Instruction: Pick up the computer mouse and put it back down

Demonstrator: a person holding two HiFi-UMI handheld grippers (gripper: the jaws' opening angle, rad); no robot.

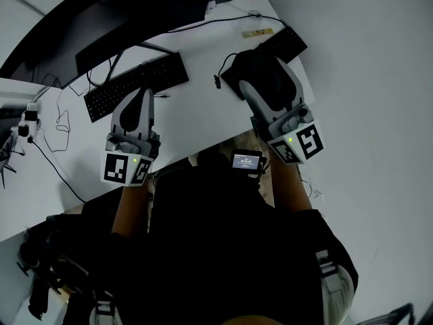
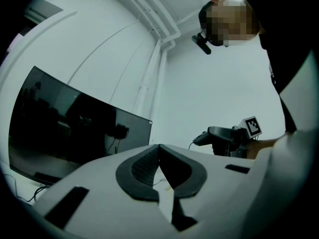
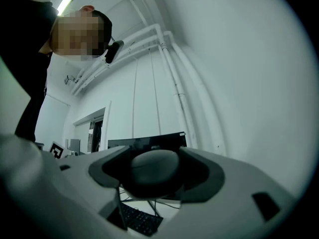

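The white desk (image 1: pixel 196 114) carries a dark monitor (image 1: pixel 101 19) at 11 o'clock, with a black keyboard (image 1: pixel 135 87) just below it. At 1 o'clock, over a dark mouse pad (image 1: pixel 230 80), the right gripper (image 3: pixel 155 154) has its fingers spread wide around the computer mouse (image 3: pixel 152 168), pads pressed on its two sides. The left gripper (image 2: pixel 159 148), at 9 o'clock, is closed tip to tip with nothing in it. The print on a small screen (image 1: pixel 247 161) is too small to read.

No legible text, small screen (image 1: pixel 247 160) digits seemingly too blurred
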